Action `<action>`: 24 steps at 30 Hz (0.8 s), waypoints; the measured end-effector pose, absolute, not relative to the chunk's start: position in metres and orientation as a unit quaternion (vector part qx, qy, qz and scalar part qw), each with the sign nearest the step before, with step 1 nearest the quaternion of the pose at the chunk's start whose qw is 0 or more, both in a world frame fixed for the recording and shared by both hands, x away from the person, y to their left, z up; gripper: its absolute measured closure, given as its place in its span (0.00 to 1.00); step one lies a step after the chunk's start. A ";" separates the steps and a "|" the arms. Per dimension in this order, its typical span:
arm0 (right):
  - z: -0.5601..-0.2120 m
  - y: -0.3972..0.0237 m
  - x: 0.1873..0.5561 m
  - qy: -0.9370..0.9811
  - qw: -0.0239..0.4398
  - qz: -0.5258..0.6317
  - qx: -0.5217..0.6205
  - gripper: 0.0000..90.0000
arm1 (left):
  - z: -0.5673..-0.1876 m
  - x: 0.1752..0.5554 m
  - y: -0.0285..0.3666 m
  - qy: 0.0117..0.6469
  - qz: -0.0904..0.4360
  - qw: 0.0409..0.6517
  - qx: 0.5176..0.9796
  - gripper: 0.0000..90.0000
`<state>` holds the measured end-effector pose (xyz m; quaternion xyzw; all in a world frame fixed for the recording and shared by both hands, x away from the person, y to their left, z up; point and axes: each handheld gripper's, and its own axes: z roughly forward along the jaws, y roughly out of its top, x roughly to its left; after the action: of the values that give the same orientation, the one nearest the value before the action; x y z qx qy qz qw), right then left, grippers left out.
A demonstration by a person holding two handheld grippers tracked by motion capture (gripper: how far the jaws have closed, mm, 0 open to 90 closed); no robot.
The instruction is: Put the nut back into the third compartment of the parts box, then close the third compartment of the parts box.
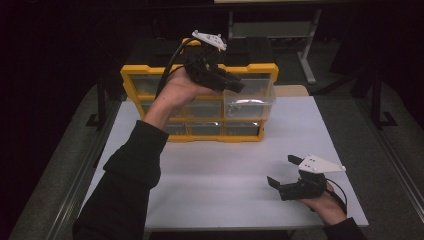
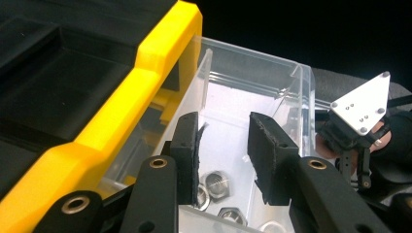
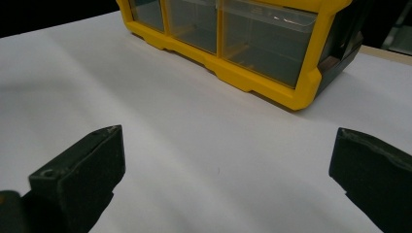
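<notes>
A yellow-framed organiser [image 1: 150,75] with clear drawers stands at the back of the white table [image 1: 225,190]. Its upper right drawer [image 1: 252,102] is pulled forward out of the frame. My left gripper [image 1: 239,86] hovers over that drawer, pointing down into it. In the left gripper view its jaws [image 2: 223,121] stand apart above the clear drawer [image 2: 303,92], with several metal hex nuts [image 2: 217,184] lying on the drawer floor below them; nothing is pinched between the pads. My right gripper [image 1: 284,171] rests low at the table's front right, jaws wide apart [image 3: 228,136] and empty.
The organiser [image 3: 252,73] has further clear drawers below and to the left, all pushed in. The right gripper's grey plate [image 2: 362,104] shows past the drawer. A table leg frame [image 1: 305,50] stands behind in the dark.
</notes>
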<state>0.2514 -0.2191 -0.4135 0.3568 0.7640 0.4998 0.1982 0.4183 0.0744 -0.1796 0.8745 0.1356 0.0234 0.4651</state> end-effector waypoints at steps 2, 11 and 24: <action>-0.414 -0.219 0.252 0.764 0.199 0.499 0.357 0.00 | -0.178 0.418 0.076 0.134 0.018 0.469 0.873 0.80; -0.413 -0.220 0.250 0.763 0.200 0.501 0.357 0.00 | -0.170 0.406 0.082 0.126 -0.016 0.492 0.861 1.00; -0.413 -0.219 0.251 0.762 0.198 0.502 0.359 0.00 | -0.176 0.380 0.076 0.099 -0.036 0.500 0.860 1.00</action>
<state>0.2513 -0.2190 -0.4129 0.3589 0.7618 0.5017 0.1981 0.3801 0.0755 -0.1762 0.8596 0.0989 -0.0360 0.5000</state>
